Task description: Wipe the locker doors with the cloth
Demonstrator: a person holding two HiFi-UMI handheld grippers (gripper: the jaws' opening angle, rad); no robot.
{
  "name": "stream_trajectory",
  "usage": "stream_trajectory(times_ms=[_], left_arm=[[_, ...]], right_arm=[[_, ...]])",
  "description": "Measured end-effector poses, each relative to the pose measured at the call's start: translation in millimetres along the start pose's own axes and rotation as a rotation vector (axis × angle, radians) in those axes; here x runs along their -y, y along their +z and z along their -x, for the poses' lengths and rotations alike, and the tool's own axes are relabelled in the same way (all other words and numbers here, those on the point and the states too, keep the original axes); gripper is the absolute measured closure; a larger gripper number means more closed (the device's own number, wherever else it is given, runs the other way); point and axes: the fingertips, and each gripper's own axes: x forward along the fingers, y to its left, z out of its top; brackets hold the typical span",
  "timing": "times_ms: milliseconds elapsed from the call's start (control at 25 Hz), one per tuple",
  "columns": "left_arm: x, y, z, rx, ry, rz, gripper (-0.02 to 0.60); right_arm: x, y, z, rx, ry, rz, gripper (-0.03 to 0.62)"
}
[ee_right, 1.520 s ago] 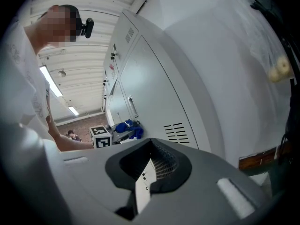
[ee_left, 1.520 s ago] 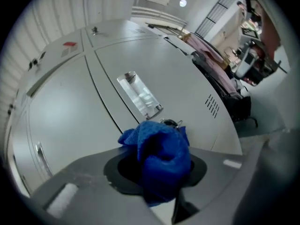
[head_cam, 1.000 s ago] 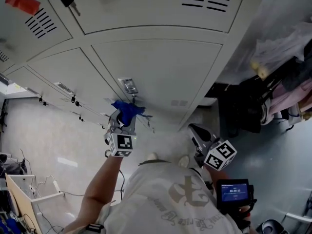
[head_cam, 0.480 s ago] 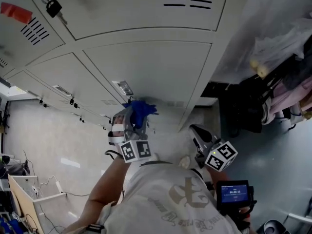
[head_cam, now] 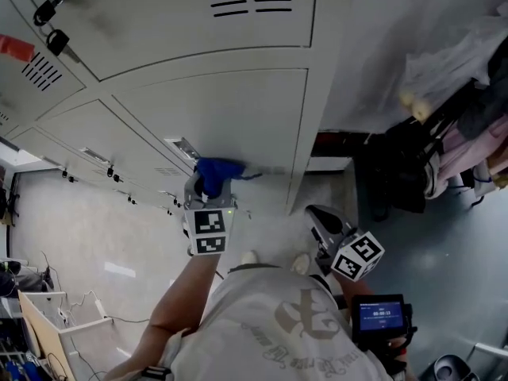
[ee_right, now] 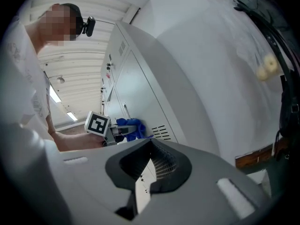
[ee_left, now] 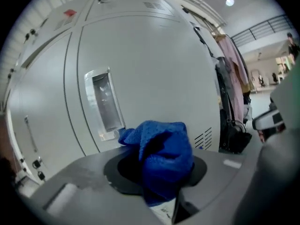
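Left gripper clenched on bunched blue cloth, at pale grey locker door just beside recessed handle. Right gripper well apart, jaws slightly parted, empty. Pale floor below; hanging garments at right.

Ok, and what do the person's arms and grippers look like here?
The left gripper and right gripper are grey-bodied with dark recesses round the jaws. Each carries a white cube with black square markers. The person wears a white short-sleeved T-shirt with a grey print; the left forearm is bare.
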Motion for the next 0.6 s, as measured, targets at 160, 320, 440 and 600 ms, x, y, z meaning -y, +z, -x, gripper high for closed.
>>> stream_trajectory(times_ms=[160, 320, 440, 600], left_arm=[[21, 5, -4, 0.021, -0.026, 0.025, 0.443], [59, 16, -12, 0.040, -0.106, 0.015, 0.442], [82, 23, -16, 0.046, -0.150, 0.040, 0.442], [112, 34, -20, 0.075, -0.230, 0.116, 0.440]], right_arm=[[9, 3, 9, -0.003, 0.003, 0.006, 0.591], [17, 9, 17, 0.001, 0.006, 0.008, 0.591], [22, 12, 23, 0.000, 0.011, 0.012, 0.591], [30, 12, 32, -0.010, 0.014, 0.008, 0.591]])
